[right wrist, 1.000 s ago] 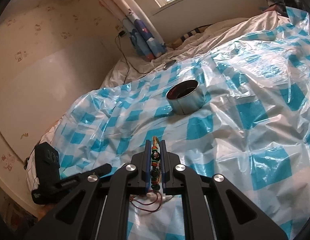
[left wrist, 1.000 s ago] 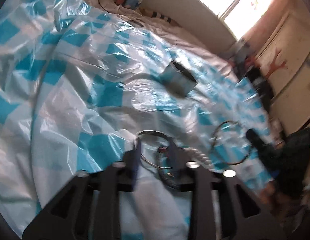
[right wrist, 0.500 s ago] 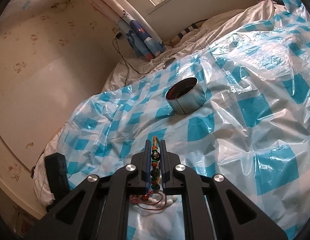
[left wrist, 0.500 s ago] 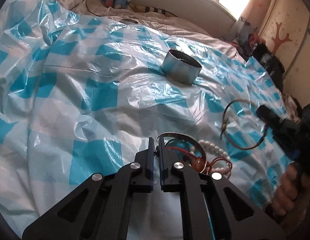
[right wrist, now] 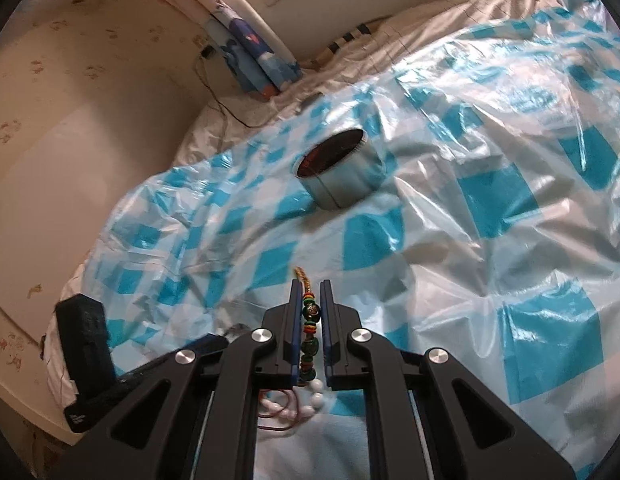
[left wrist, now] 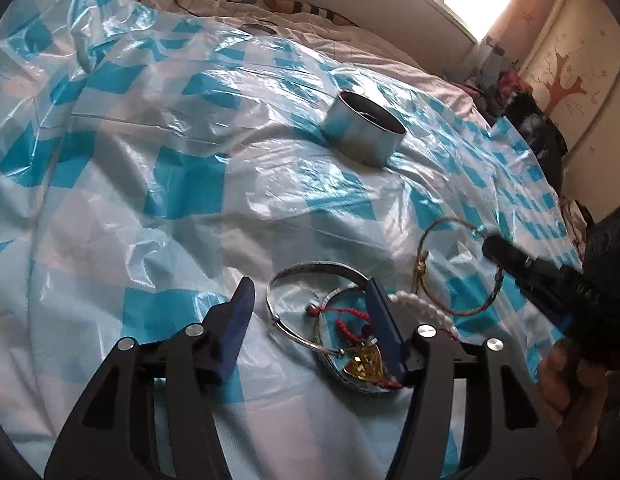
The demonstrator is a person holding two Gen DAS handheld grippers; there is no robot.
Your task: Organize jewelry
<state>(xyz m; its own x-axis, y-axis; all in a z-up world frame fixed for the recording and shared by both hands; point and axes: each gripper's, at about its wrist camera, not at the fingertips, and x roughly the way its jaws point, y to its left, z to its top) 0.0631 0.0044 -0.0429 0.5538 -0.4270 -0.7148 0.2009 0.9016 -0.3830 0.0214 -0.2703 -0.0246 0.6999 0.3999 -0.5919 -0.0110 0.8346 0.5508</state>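
Observation:
In the left wrist view my left gripper [left wrist: 310, 302] stands open low over a jewelry heap, its jaws opening. Between its fingers lie a silver bangle [left wrist: 310, 270], a red string bracelet [left wrist: 344, 316] and a gold pendant [left wrist: 364, 364]; the pads press on none of them. A pearl bracelet [left wrist: 416, 306] lies just to the right. My right gripper [right wrist: 310, 292] is shut on a beaded cord bracelet [right wrist: 311, 312], whose loop [left wrist: 450, 268] hangs beside the heap. A round metal tin [left wrist: 364, 132] [right wrist: 340, 172] stands open-topped further back.
A crinkled blue-and-white checked plastic sheet [left wrist: 181, 184] covers the bed. A wall curves along the left side [right wrist: 69, 152], with a cable and a blue patterned cushion [right wrist: 249, 60] at the back. Dark clothes [left wrist: 538, 132] pile up far right. A hand [left wrist: 562, 376] holds the right gripper.
The left gripper, shut at the silver bangle half a second ago, has opened wide over the heap. The right gripper sank slightly, still holding the beaded bracelet.

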